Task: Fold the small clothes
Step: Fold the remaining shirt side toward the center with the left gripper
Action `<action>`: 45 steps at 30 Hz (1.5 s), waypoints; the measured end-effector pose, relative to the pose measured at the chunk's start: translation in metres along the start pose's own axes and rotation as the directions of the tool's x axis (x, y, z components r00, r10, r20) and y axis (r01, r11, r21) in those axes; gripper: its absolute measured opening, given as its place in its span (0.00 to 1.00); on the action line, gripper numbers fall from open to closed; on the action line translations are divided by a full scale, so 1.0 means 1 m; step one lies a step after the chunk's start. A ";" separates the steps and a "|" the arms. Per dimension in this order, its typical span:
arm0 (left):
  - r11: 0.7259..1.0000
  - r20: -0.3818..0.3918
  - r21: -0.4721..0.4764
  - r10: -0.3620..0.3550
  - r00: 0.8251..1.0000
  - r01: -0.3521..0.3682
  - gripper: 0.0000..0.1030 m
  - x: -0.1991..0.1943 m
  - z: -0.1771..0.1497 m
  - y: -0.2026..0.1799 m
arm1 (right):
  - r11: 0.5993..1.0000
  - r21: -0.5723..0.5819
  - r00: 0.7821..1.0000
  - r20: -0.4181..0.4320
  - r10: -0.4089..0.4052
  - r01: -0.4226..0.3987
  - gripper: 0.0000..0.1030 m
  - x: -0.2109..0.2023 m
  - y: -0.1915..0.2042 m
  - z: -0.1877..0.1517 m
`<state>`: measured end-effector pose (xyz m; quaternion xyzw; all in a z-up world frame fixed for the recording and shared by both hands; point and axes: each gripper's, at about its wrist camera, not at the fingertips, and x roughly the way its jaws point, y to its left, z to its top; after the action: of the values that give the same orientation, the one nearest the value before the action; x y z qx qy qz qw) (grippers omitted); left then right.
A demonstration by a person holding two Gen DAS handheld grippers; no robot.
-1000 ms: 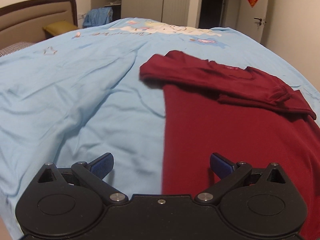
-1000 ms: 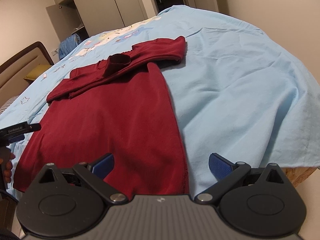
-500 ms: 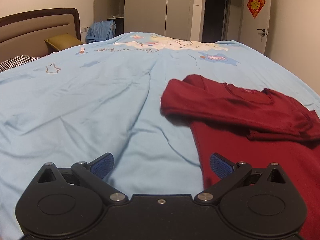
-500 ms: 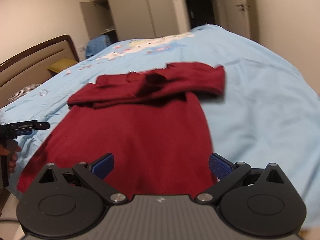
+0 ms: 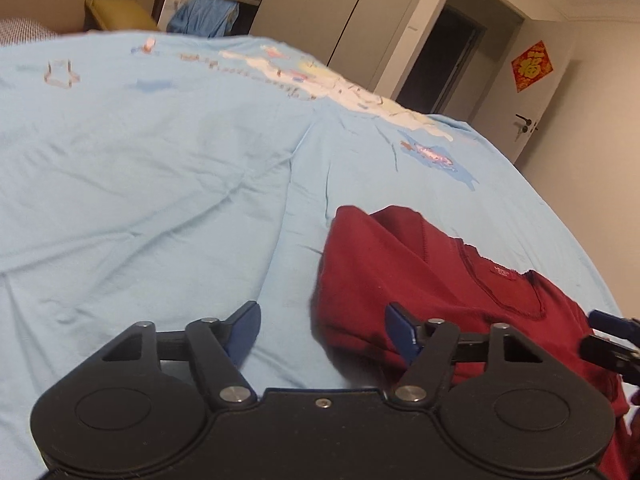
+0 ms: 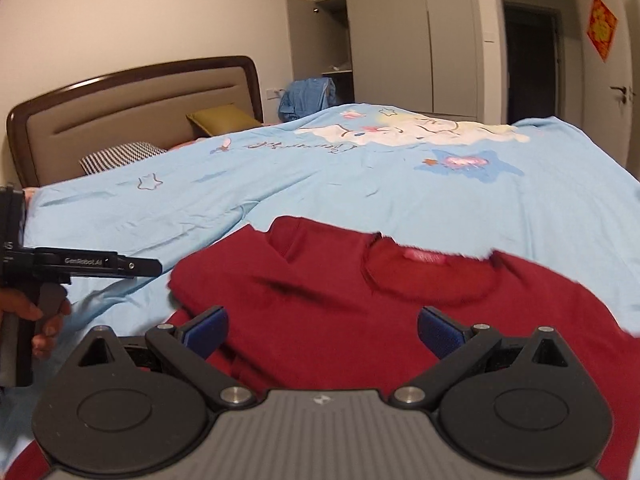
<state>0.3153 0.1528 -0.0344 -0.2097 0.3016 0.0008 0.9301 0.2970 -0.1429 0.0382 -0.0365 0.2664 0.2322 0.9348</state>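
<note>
A dark red long-sleeved top (image 6: 344, 300) lies flat on the light blue bedspread (image 6: 328, 184), sleeves folded across the chest, collar and label (image 6: 424, 257) facing the far side. My right gripper (image 6: 323, 334) hovers open over the chest just below the collar, with nothing pinched. My left gripper (image 5: 322, 334) is at the top's (image 5: 400, 272) left shoulder corner. Its jaws are closing, with the shoulder's folded edge lying between them near the right pad (image 5: 402, 332); the pads do not press on it. A blue fingertip (image 5: 606, 320) of the right gripper shows at the right edge.
A padded headboard (image 6: 132, 108) with a striped pillow (image 6: 120, 154) and an olive cushion (image 6: 224, 118) is at the back left. Beyond the bed are a blue clothes heap (image 6: 308, 96), wardrobes (image 6: 408, 40) and a dark doorway (image 6: 528, 64). A hand (image 6: 40, 320) holds the left gripper's handle.
Both grippers have moved up along the top from its hem towards the shoulders and collar. The left gripper's jaws have narrowed. The right gripper swung from the top's right edge to over its chest.
</note>
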 end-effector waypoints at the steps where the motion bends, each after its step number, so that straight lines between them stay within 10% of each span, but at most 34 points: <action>1: 1.000 -0.012 -0.020 -0.007 1.000 0.007 0.64 0.006 0.001 0.002 | 1.000 -0.007 1.000 -0.002 0.001 -0.001 0.99 0.013 0.001 0.004; 11: 0.999 -0.049 -0.018 -0.028 0.998 0.027 0.09 0.014 0.014 -0.008 | 1.000 0.000 0.998 -0.059 -0.032 0.032 0.99 0.066 -0.004 -0.019; 21: 0.985 -0.131 -0.049 0.159 0.979 -0.167 0.06 0.022 0.013 -0.013 | 0.993 -0.010 0.990 -0.074 -0.122 0.121 1.00 0.062 -0.015 -0.041; 27: 0.985 -0.111 -0.038 0.164 0.980 -0.169 0.22 0.015 0.012 -0.016 | 0.989 -0.012 0.986 -0.074 -0.149 0.148 1.00 0.039 -0.023 -0.050; 37: 0.983 -0.046 0.034 0.181 0.982 -0.179 0.85 -0.043 -0.015 -0.036 | 0.981 0.034 0.981 -0.042 -0.191 0.193 1.00 -0.038 -0.043 -0.082; 45: 0.979 -0.058 0.112 0.175 0.983 -0.168 0.99 -0.097 -0.071 -0.051 | 0.969 0.045 0.969 -0.062 -0.238 0.241 1.00 -0.117 -0.034 -0.120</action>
<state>0.2030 0.0903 -0.0120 -0.1331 0.3495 0.0579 0.9256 0.1668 -0.2448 -0.0060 -0.0506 0.2922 0.1094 0.9488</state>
